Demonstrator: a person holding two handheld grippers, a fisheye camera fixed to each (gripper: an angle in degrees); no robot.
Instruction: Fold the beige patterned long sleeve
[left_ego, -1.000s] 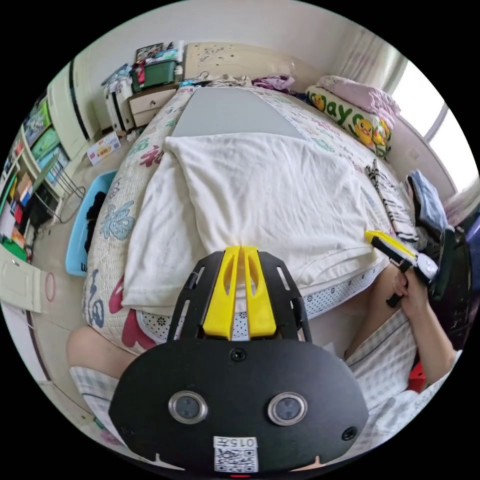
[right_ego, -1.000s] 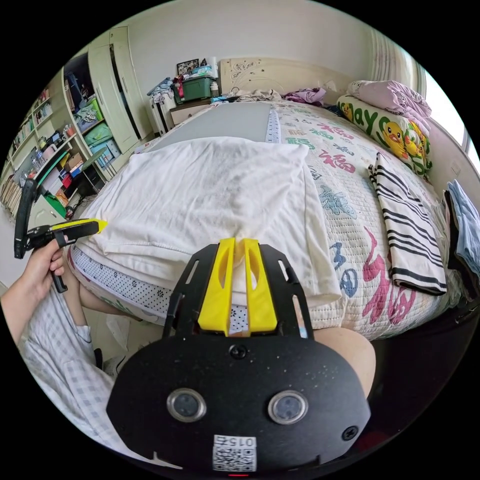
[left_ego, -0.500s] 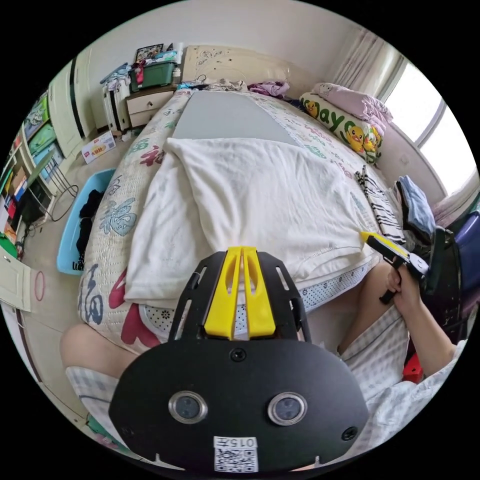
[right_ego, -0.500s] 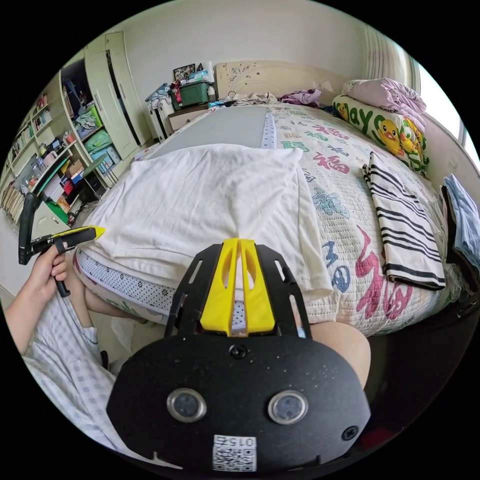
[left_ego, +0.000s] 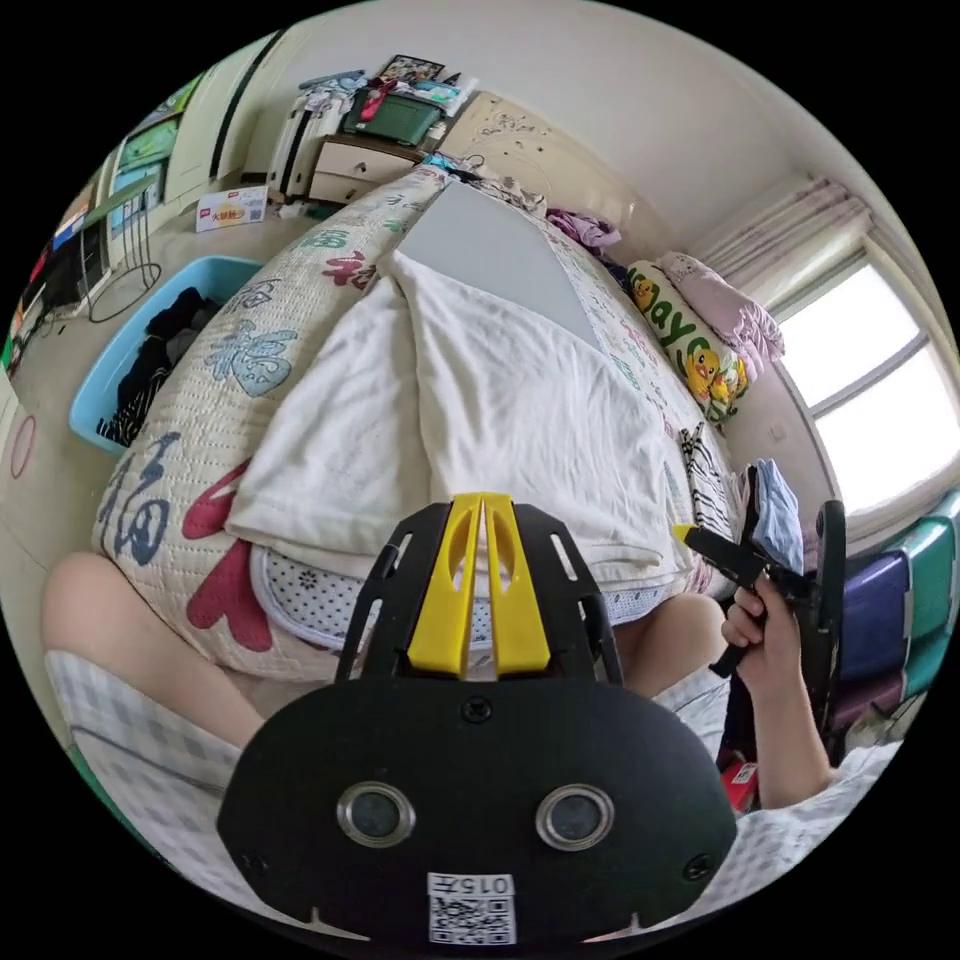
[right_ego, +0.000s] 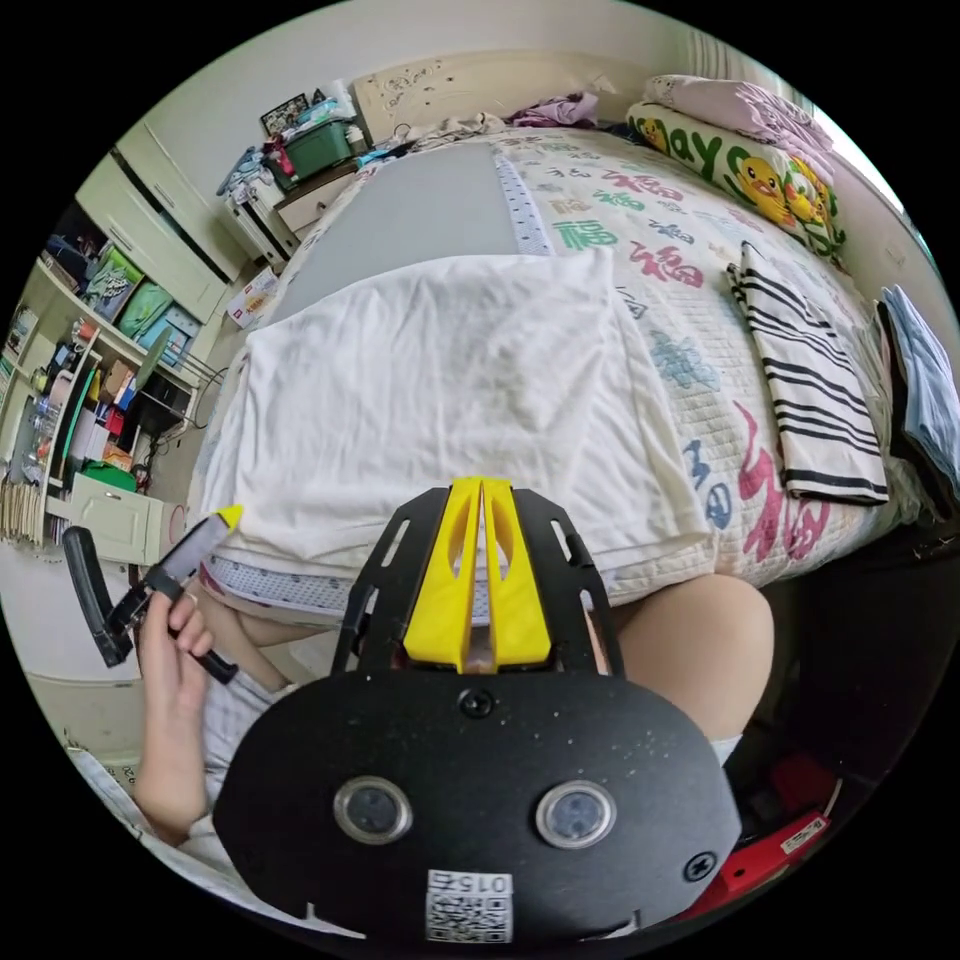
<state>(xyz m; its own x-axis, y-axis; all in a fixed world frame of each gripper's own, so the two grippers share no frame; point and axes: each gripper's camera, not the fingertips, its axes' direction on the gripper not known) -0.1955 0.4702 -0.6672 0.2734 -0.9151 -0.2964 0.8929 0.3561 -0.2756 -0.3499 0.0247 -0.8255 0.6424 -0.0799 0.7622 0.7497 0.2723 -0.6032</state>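
Note:
The beige long sleeve (left_ego: 520, 400) (right_ego: 430, 390) lies spread flat on the bed, its hem along the near edge. In the left gripper view, my left gripper (left_ego: 483, 500) has its yellow jaws together, tips over the hem. Seen from the right gripper view, the left gripper (right_ego: 228, 516) sits just off the shirt's left corner, apart from the cloth. My right gripper (right_ego: 482, 487) is likewise shut over the hem. In the left gripper view, that right gripper (left_ego: 688, 533) hangs beside the right corner, held by a hand. No cloth shows between either pair of jaws.
The bed's quilt (right_ego: 700, 300) bears a folded striped cloth (right_ego: 800, 390), a folded blue garment (right_ego: 925, 380) and a duck-print pillow (right_ego: 760, 170). A grey mat (left_ego: 490, 250) lies beyond the shirt. A blue basket (left_ego: 120, 370) stands on the floor. The person's knees (left_ego: 110, 620) press against the bed's edge.
The pinched puckers at both jaw tips are gone and the hem now lies flat. Both grippers have drawn back toward the bed's edge, and both cameras have tilted.

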